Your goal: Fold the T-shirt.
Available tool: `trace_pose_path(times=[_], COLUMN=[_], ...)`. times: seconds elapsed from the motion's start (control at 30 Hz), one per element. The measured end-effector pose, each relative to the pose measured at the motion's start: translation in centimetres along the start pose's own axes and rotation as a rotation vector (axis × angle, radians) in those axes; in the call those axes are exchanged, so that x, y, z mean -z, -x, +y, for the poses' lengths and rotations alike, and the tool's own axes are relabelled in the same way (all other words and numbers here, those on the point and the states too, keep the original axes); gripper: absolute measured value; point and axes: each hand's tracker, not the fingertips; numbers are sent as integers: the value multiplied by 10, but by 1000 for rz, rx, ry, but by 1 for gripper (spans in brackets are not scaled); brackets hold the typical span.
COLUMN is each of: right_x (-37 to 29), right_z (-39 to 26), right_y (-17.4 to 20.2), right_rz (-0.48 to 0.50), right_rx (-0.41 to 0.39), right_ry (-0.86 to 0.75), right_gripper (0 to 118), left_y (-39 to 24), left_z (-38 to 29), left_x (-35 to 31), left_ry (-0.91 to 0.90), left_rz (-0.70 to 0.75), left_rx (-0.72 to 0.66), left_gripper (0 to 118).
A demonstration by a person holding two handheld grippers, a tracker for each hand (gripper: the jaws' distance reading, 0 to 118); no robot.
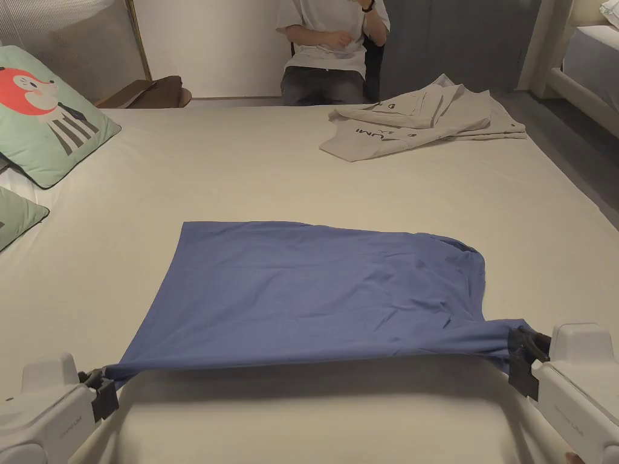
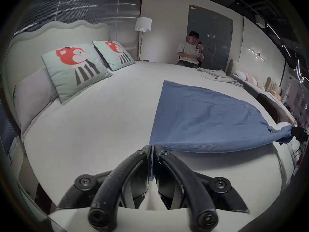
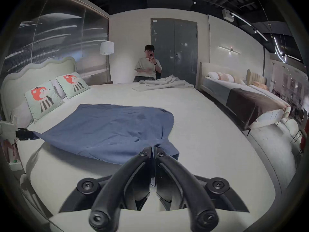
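We see the blue T-shirt (image 1: pixel 314 296) spread on the cream bed (image 1: pixel 242 169) — its near edge lifted, the left claw (image 1: pixel 104 386) and right claw (image 1: pixel 521 356) each pinching a corner. Fox pillows (image 1: pixel 42 115) lie left, beige clothes (image 1: pixel 417 121) at the far side — a person (image 1: pixel 329 42) sits beyond.

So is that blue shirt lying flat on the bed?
Partly. The blue shirt's near edge is lifted, stretched between left gripper and right gripper; the rest lies on the bed.
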Motion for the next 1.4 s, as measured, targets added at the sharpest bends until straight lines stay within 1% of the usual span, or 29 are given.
trace_pose_path(times=[0.13, 0.27, 0.3, 0.4, 0.53, 0.6, 0.63, 0.73, 0.77, 0.8, 0.83, 0.87, 0.9, 0.93, 0.97, 1.03, 1.1, 1.2, 1.3, 1.4], right_x=[-15, -23, -24, -24, -13, -3, -1, -2, -4, -7, -10, -13, -15, -16, -18, -23, -26, -30, -36, -41], right_z=[-24, -48, -54, -71, -90, -98, -99, -88, -83, -76, -71, -62, -51, -43, -32, -10, 11, 32, 46, 50], right_y=[-7, -10, -10, -12, -9, -10, -11, -9, -9, -6, -4, 0, 5, 9, 14, 24, 36, 54, 70, 82], right_rz=[3, -5, -5, -11, -36, -46, -45, -49, -53, -56, -63, -71, -68, -66, -59, -35, -16, -16, -12, -12], right_rx=[50, 72, 97, 150, 171, 199, 204, 211, 207, 205, 202, 192, 171, 161, 152, 136, 122, 81, 29, 9], right_ry=[63, 131, 150, 194, 274, 341, 318, 328, 334, 331, 319, 292, 266, 245, 195, 91, 23, -118, -212, -268], right_gripper=[0, 0, 0, 0, 0, 0, 0, 3, 9, 21, 43, 78, 99, 110, 110, 110, 110, 110, 110, 110], left_y=[4, 5, 6, 11, 10, 8, 6, 7, 6, 2, 0, -1, -4, -8, -14, -25, -37, -52, -71, -90], left_z=[-26, -47, -52, -63, -68, -70, -71, -66, -62, -59, -54, -47, -41, -35, -26, -6, 13, 34, 48, 49], left_x=[-21, -35, -37, -31, -23, -16, -15, -12, -14, -19, -21, -23, -25, -27, -34, -39, -42, -41, -43, -47], left_ry=[31, 72, 81, 116, 180, 200, 201, 219, 221, 227, 236, 240, 228, 194, 141, 70, 11, -120, -232, -314], left_rz=[6, 6, 9, 24, 31, 43, 45, 53, 52, 51, 48, 38, 25, 14, -14, -41, -51, -83, -91, -85], left_rx=[-2, -2, 0, 4, -34, -27, -23, -9, -14, -19, -29, -42, -56, -75, -89, -77, -77, -68, -32, -3], left_gripper=[0, 0, 0, 0, 0, 0, 0, 2, 9, 26, 54, 92, 110, 110, 110, 110, 110, 110, 110, 110])
